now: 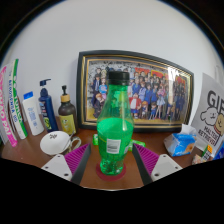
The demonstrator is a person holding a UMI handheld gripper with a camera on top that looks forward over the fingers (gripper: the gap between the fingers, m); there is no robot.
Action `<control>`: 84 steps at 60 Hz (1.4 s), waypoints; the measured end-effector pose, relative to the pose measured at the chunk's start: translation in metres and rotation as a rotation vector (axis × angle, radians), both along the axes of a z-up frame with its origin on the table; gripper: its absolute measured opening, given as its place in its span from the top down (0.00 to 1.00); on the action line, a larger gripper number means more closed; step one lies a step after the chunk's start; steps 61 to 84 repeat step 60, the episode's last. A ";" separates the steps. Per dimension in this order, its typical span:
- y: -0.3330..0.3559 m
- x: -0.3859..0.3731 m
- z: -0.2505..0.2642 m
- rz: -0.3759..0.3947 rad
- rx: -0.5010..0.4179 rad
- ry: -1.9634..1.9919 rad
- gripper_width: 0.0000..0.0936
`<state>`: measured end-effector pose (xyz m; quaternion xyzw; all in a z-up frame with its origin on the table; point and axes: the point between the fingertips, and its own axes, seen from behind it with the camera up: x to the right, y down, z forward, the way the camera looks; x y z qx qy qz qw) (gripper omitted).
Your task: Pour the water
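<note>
- Gripper view, task progress: pouring looks not yet begun. The green bottle point(114, 128) stands upright on the bench point(95, 180) with its cap point(118, 77) on; no water is seen leaving it. As a judgement, the grasp, the lift, the tilt and the pour itself all remain. No obvious receiving vessel can be made out, unless the white cup point(56, 142) serves.
- Gripper view, jaws: the gripper point(112, 163) is spread wide, its pink pads point(76, 158) at either side of the bottle's lower body. Visible gaps remain on both sides, so the bottle stands between the jaws on its own base and is not held.
- Gripper view, task's thing: translucent green plastic bottle, dark cap, pale label band around the lower body, narrow neck widening to a rounded shoulder. Whether it holds liquid cannot be told.
- Gripper view, surroundings: a framed group photograph point(137, 90) leans against the wall directly behind the bottle. Pump bottles and tubes point(45, 105) stand beyond the white cup to one side. A small blue item point(181, 144) and a printed box point(210, 125) lie on the other side.
</note>
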<state>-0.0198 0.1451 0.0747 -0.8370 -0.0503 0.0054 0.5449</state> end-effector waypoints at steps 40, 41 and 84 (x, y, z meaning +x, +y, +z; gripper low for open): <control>-0.262 -0.076 0.110 -0.117 -0.143 -0.037 0.09; -0.266 -0.078 0.112 -0.119 -0.142 -0.037 0.09; -0.291 -0.094 0.123 -0.137 -0.119 -0.037 0.09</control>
